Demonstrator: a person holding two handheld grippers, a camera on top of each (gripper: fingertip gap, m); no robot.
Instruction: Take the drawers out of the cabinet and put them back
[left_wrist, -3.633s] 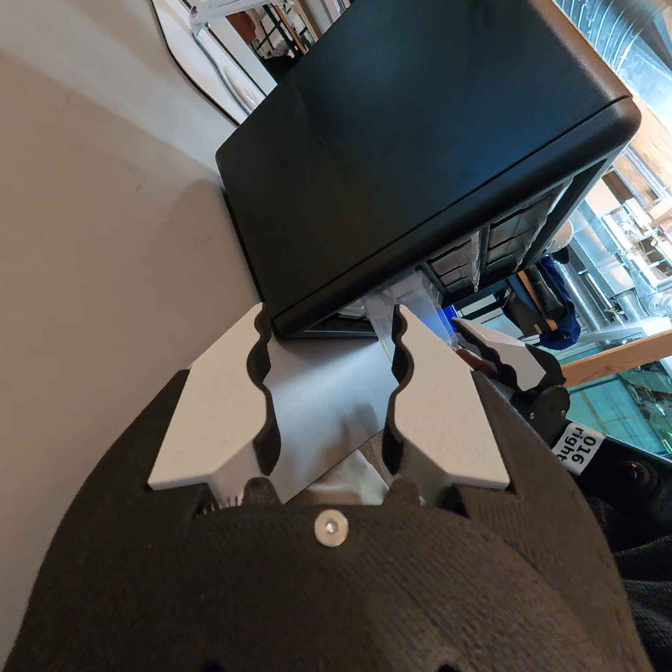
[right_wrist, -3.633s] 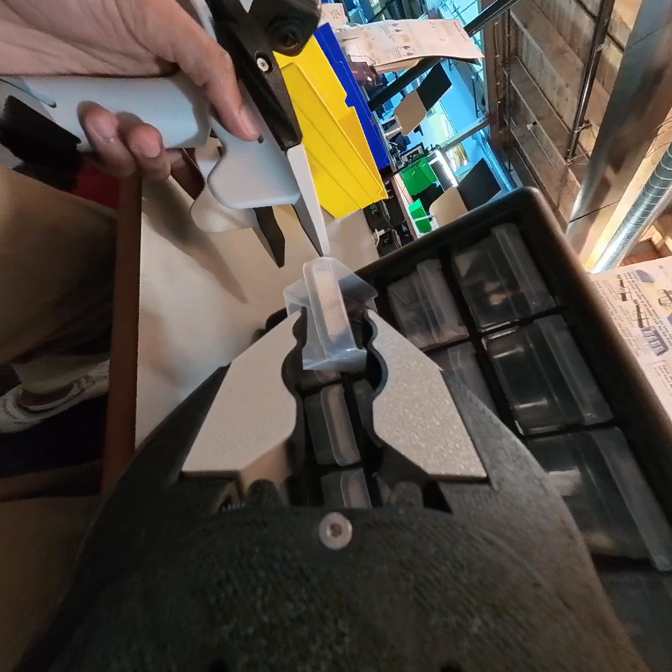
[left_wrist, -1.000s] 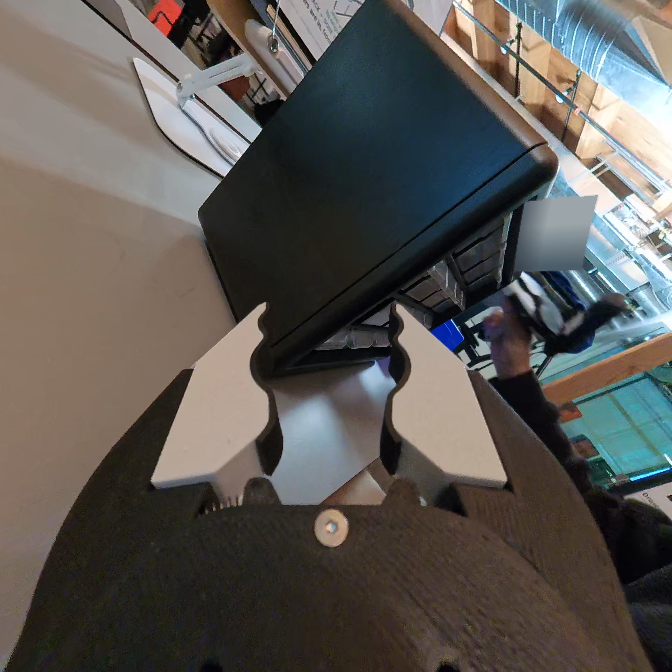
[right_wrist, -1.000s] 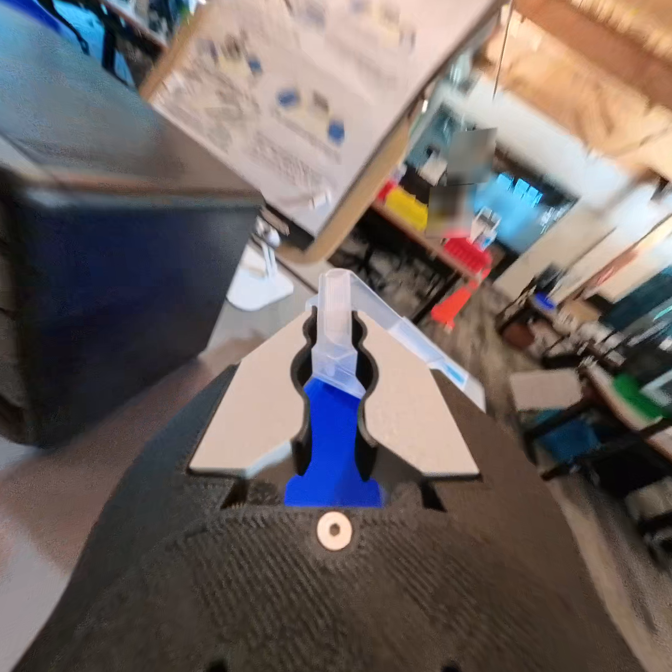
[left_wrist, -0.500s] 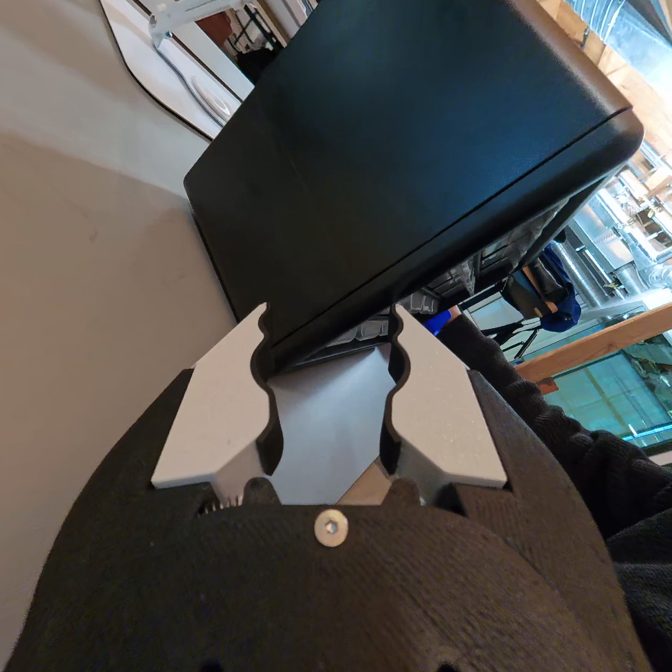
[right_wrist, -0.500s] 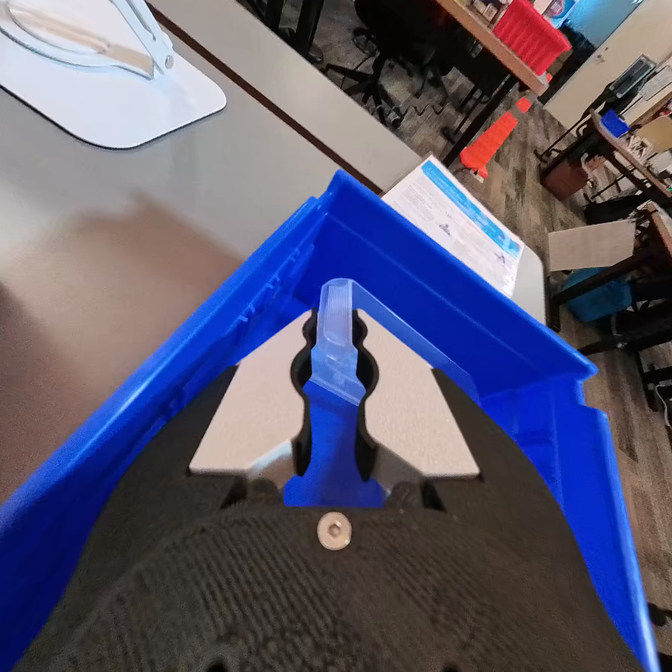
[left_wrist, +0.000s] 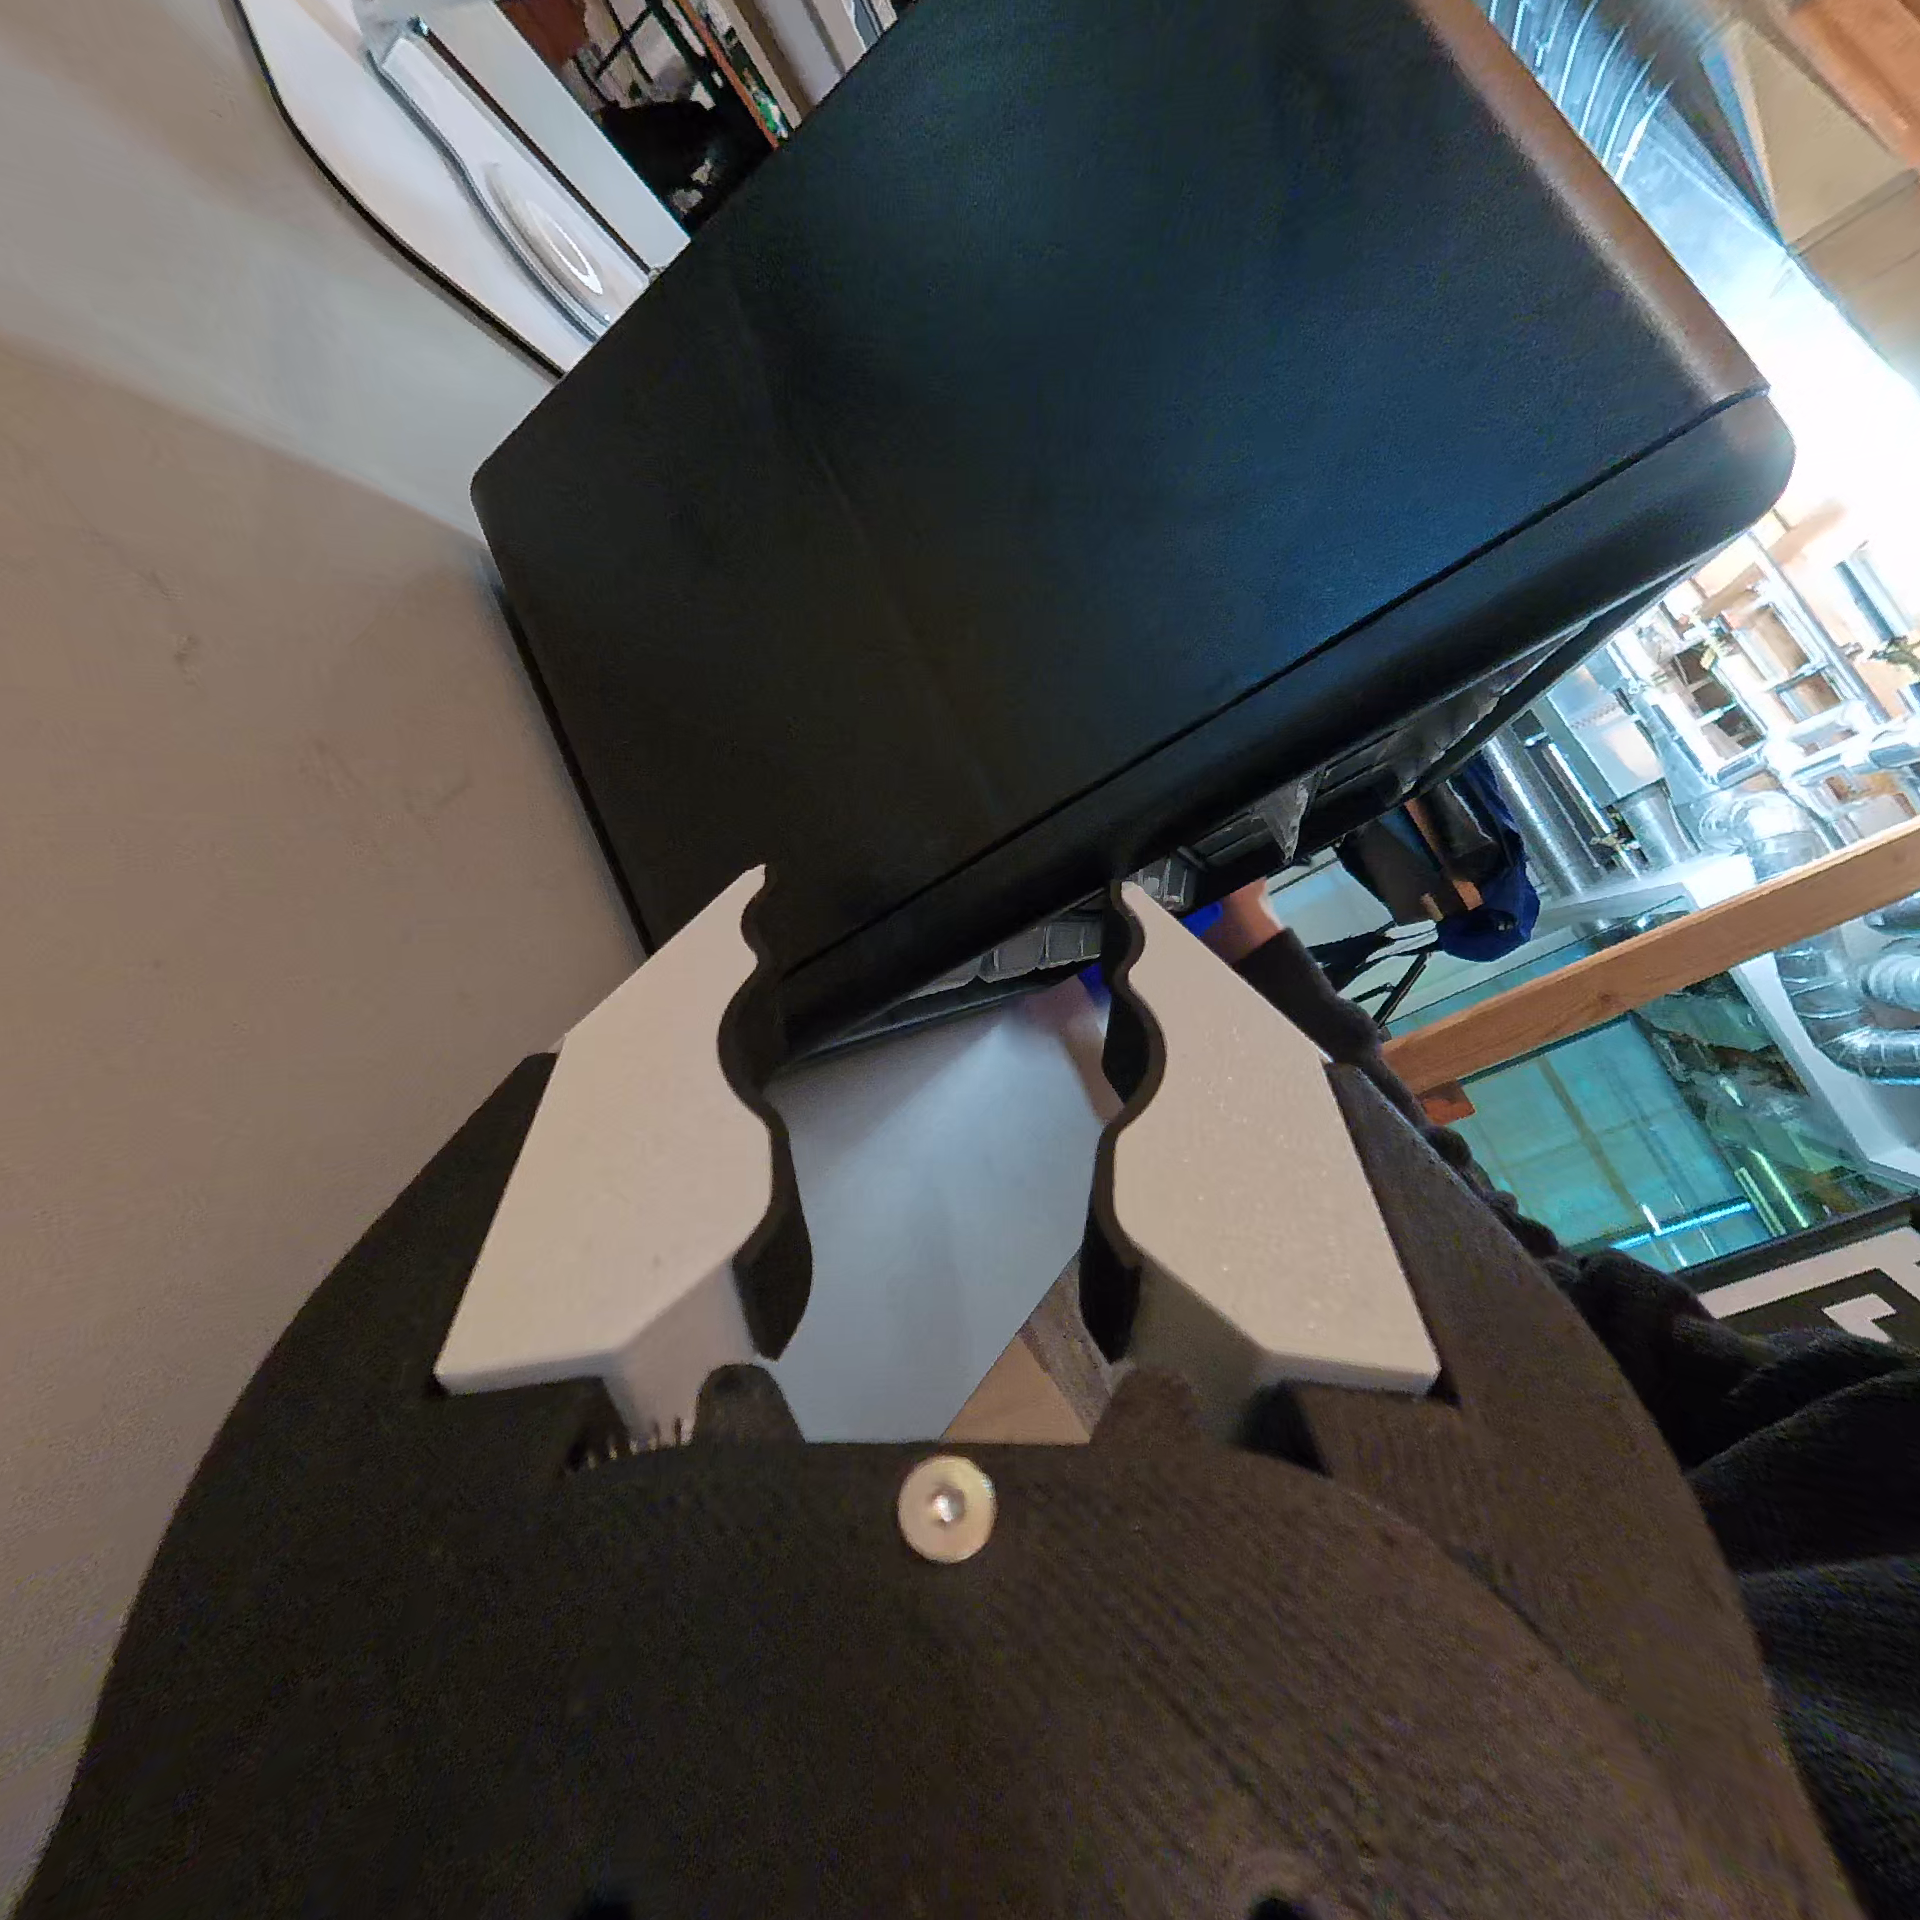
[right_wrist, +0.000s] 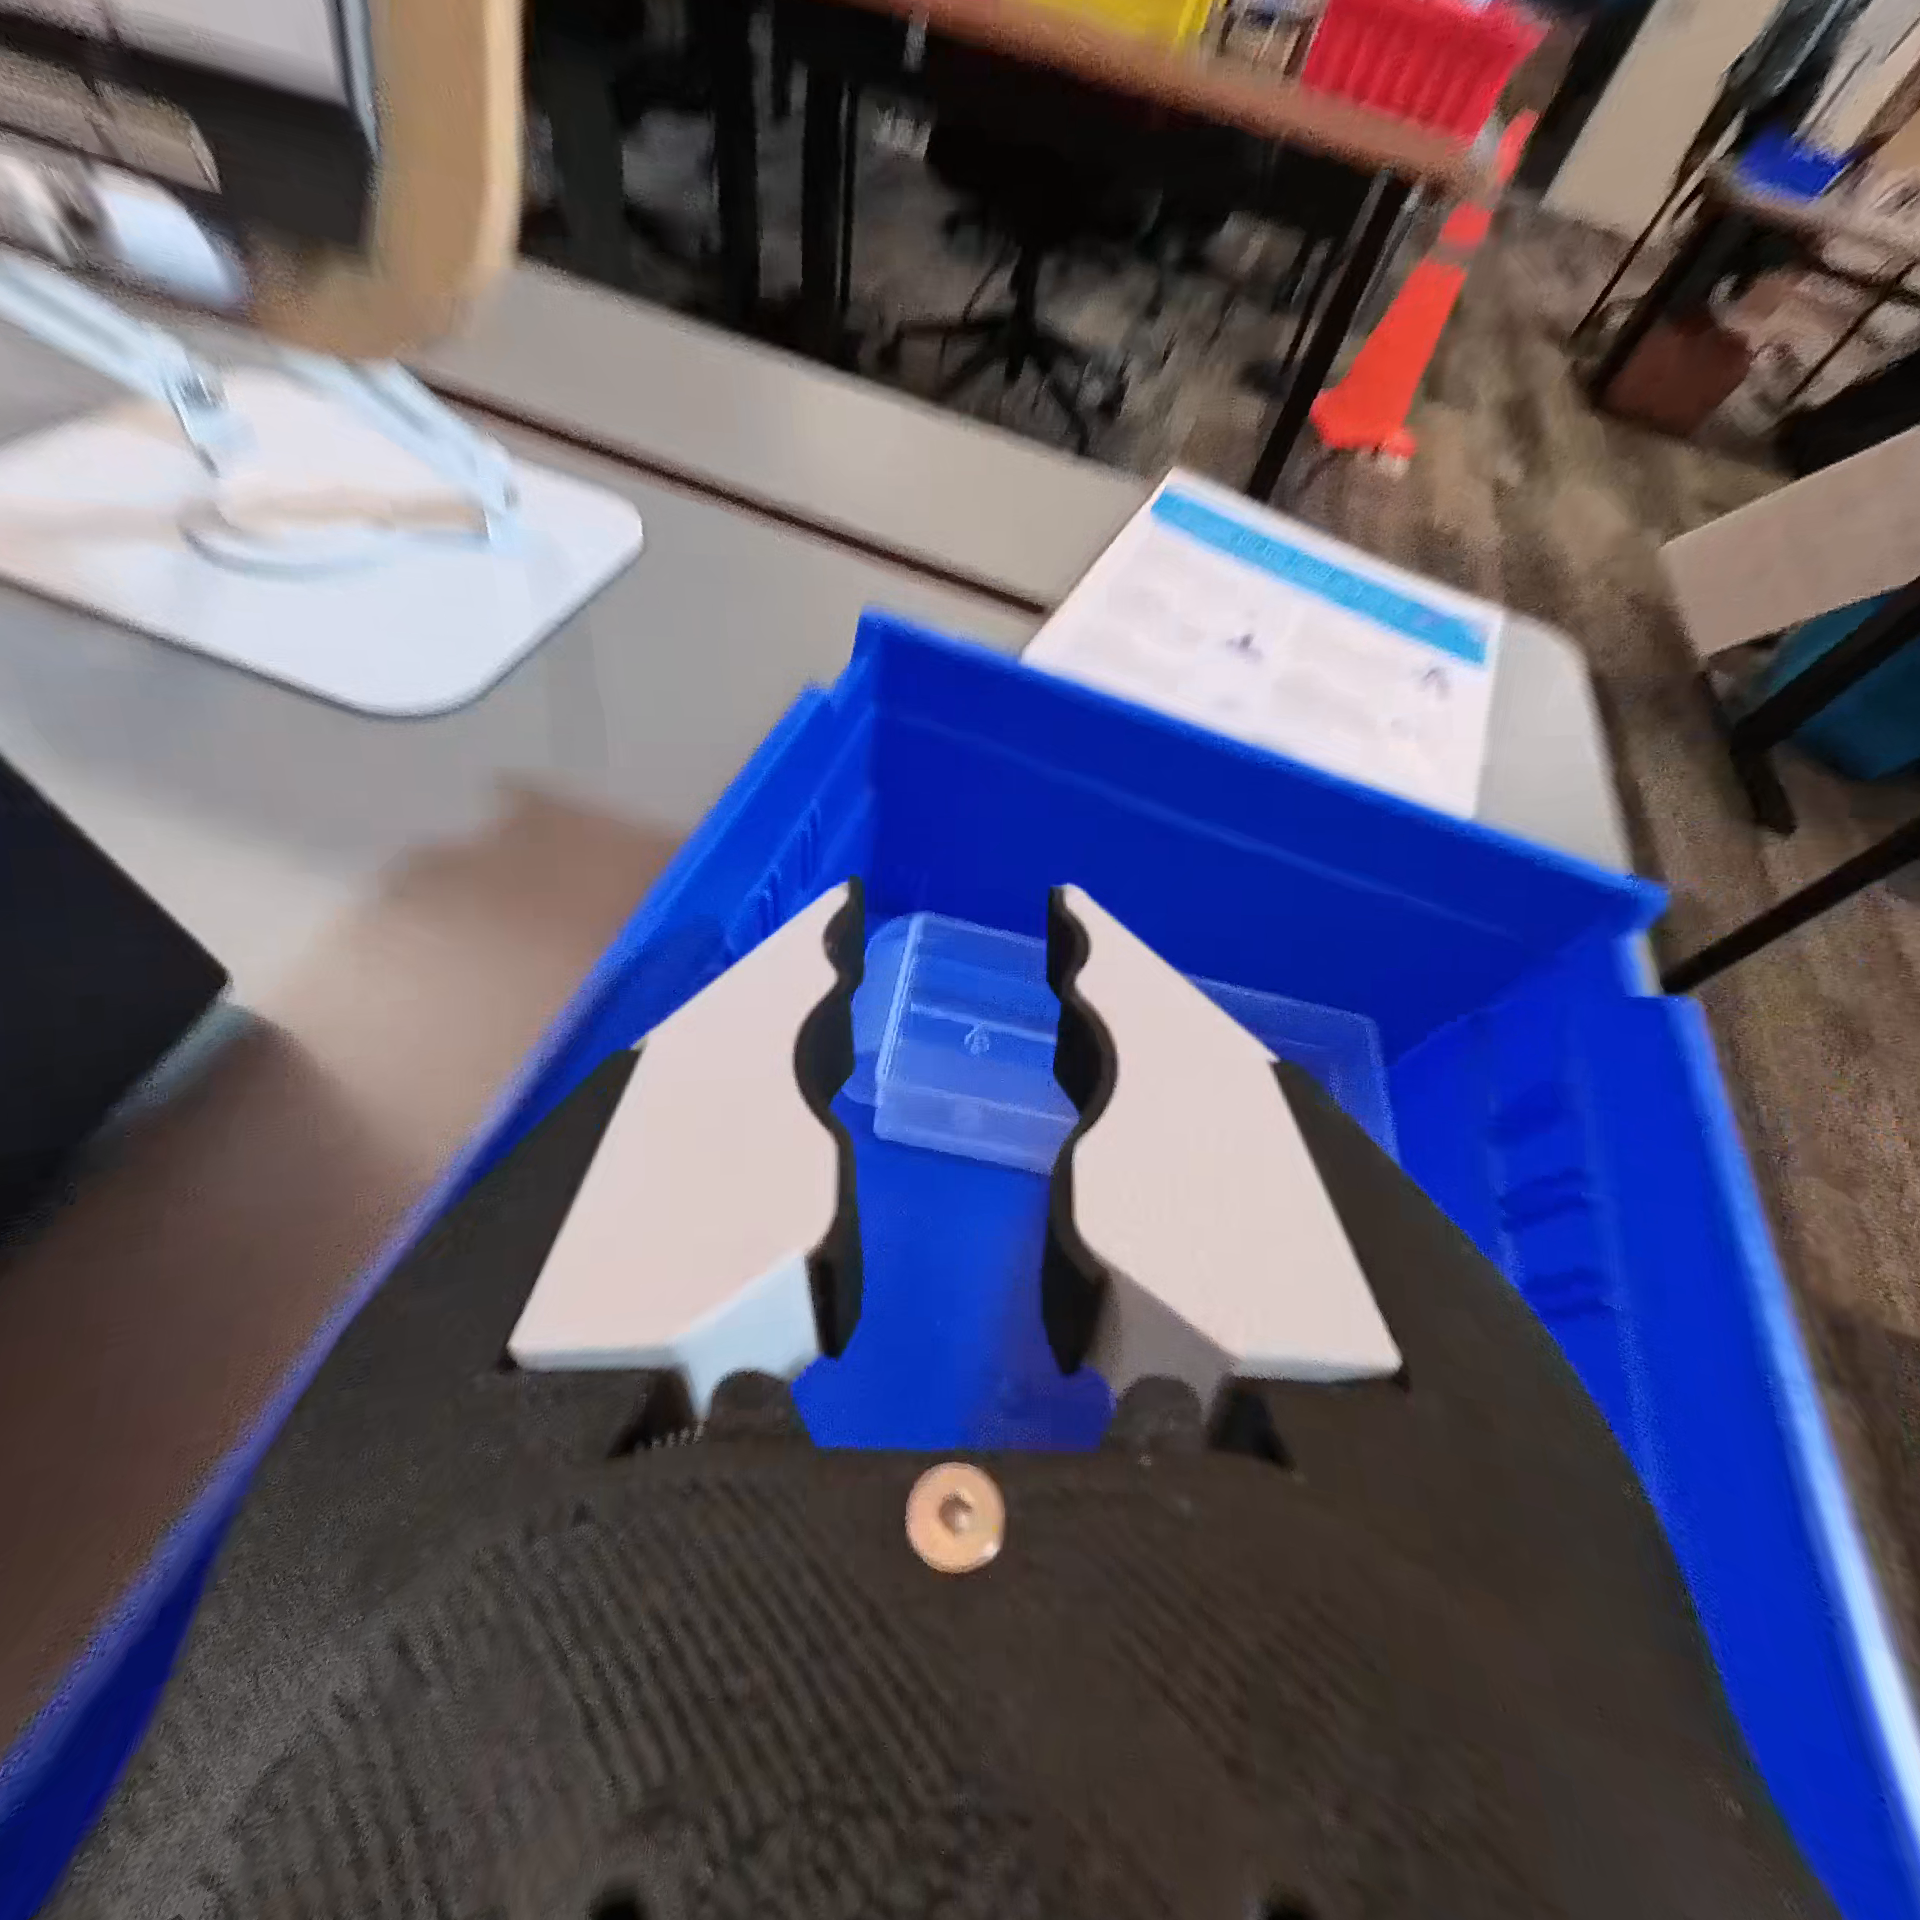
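The black drawer cabinet (left_wrist: 1091, 468) stands on the table and fills the upper left wrist view; I see its side wall and a sliver of its clear drawer fronts (left_wrist: 1039, 945). My left gripper (left_wrist: 940, 894) is open, its fingertips at the cabinet's near bottom corner. My right gripper (right_wrist: 951, 904) is open inside a blue bin (right_wrist: 1143, 821). A clear plastic drawer (right_wrist: 961, 1039) lies on the bin floor between and beyond the fingers, free of them. A dark edge of the cabinet (right_wrist: 62, 997) shows at the left.
A white stand base (right_wrist: 312, 561) sits on the grey table (right_wrist: 364, 883) left of the bin. A printed sheet (right_wrist: 1299, 644) lies behind the bin near the table's far edge. A dark sleeve (left_wrist: 1455, 1195) is at right.
My right gripper carried the clear drawer from the cabinet into the blue bin, then opened and let it go. The left gripper stayed open by the cabinet's corner.
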